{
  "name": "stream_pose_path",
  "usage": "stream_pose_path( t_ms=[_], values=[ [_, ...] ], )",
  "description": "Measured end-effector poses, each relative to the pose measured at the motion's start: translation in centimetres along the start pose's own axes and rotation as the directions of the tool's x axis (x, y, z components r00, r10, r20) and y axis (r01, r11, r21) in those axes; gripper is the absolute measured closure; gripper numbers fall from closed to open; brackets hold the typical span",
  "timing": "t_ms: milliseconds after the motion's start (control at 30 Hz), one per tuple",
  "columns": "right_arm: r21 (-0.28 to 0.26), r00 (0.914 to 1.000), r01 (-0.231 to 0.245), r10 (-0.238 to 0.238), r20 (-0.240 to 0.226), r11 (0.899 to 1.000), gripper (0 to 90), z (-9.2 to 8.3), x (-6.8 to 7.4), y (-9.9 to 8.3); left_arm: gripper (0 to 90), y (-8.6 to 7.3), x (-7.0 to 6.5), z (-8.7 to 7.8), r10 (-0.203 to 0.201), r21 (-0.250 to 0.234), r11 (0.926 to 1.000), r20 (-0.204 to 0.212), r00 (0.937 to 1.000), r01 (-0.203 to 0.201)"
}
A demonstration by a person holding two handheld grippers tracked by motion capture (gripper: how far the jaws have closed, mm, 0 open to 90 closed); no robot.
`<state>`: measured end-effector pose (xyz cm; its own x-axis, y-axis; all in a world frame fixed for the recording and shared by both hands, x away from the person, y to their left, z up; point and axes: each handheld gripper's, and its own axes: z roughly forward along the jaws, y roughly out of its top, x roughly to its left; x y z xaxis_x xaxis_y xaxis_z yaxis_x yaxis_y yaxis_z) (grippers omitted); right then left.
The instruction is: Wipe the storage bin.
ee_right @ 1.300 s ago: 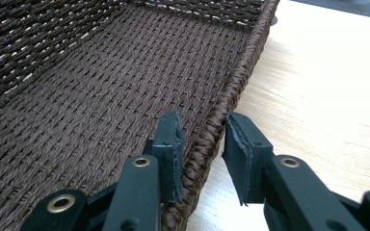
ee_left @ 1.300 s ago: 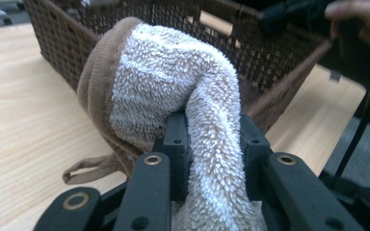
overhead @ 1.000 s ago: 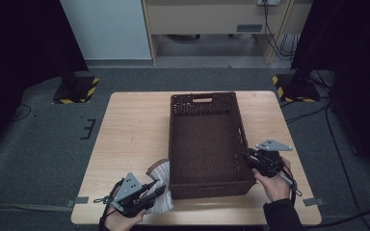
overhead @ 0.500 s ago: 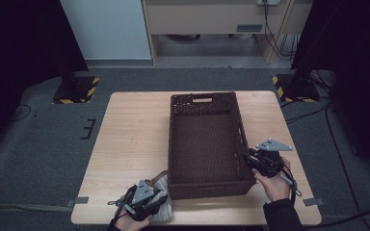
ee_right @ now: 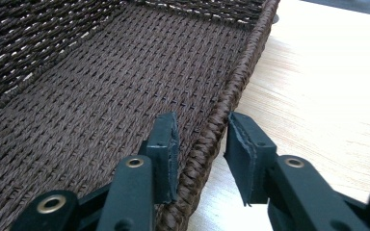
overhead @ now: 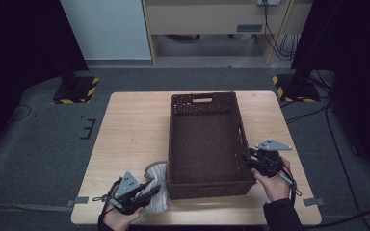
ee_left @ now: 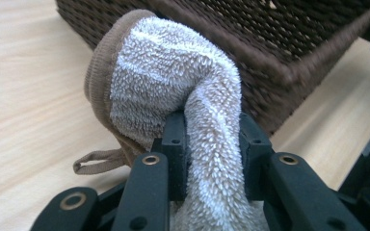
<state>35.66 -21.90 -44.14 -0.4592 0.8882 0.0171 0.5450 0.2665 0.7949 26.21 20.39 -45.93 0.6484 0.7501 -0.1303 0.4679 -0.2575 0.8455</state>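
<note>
The left tongs pinch a towel beside the basket's near-left corner. The right tongs have just been opening, narrowly straddling its right rim without pressing; bare counter lies left.

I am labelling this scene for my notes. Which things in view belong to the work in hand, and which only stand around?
In the work:
- towel, pinched in the left gripper
- wicker basket, rim between the right gripper jaws, which have just been opening
- table

Standing around:
- cabinet
- striped stand bases
- floor cables
</note>
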Motion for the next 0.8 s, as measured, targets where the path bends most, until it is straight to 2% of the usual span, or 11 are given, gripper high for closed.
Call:
stream_pose_path(
  t_ms=[100,200,300,400,533,567,600,633,733,767,800],
  values=[
    [0.006,1.0000,-0.001,0.001,0.003,1.000,62.5,0.2,0.1,0.0,68.9,0.9,0.9,-0.6,-0.015,-0.024,0.9996,-0.024,0.9996,0.014],
    [0.022,1.0000,0.007,-0.007,0.001,1.000,63.4,0.5,0.1,-0.2,68.7,1.9,2.4,-1.1,-0.024,-0.032,0.9992,-0.072,0.9971,0.022],
    [0.021,1.0000,0.005,-0.005,-0.003,1.000,62.6,0.4,0.1,-0.1,68.6,2.7,4.4,-1.4,-0.061,-0.049,0.9973,-0.122,0.9907,0.055],
    [0.018,1.0000,0.003,-0.003,-0.001,1.000,61.9,0.4,0.0,-0.1,68.7,3.2,6.1,-1.4,-0.102,-0.059,0.9938,-0.141,0.9847,0.094],
    [0.004,1.0000,0.002,-0.002,0.001,1.000,61.1,0.3,0.0,0.0,68.6,3.5,7.7,-1.1,-0.110,-0.045,0.9936,-0.181,0.9774,0.103],
    [0.004,1.0000,0.002,-0.002,0.001,1.000,61.1,0.3,0.0,0.0,68.6,3.5,8.1,-1.0,-0.120,-0.044,0.9926,-0.189,0.9745,0.114],
    [-0.004,1.0000,0.009,-0.009,0.003,1.000,60.2,0.2,-0.2,0.1,68.5,3.4,9.2,-0.7,-0.117,-0.041,0.9931,-0.235,0.9650,0.110],
    [-0.011,1.0000,0.005,-0.005,0.005,1.000,59.6,0.1,-0.2,0.1,68.4,3.3,9.7,-0.6,-0.126,-0.039,0.9920,-0.252,0.9595,0.120],
    [-0.015,1.0000,0.002,-0.002,0.007,1.000,58.5,-0.1,-0.4,0.2,68.3,2.9,10.9,-0.6,-0.146,-0.036,0.9892,-0.272,0.9511,0.142],
    [-0.024,0.9999,-0.002,0.003,0.012,1.000,56.9,-0.2,-0.6,0.2,68.2,2.7,11.3,-0.6,-0.154,-0.036,0.9881,-0.283,0.9468,0.150],
    [-0.026,0.9999,0.000,0.000,0.014,1.000,56.6,-0.2,-0.7,0.2,68.2,2.3,12.1,-0.8,-0.166,-0.042,0.9860,-0.302,0.9386,0.161]
  ],
)
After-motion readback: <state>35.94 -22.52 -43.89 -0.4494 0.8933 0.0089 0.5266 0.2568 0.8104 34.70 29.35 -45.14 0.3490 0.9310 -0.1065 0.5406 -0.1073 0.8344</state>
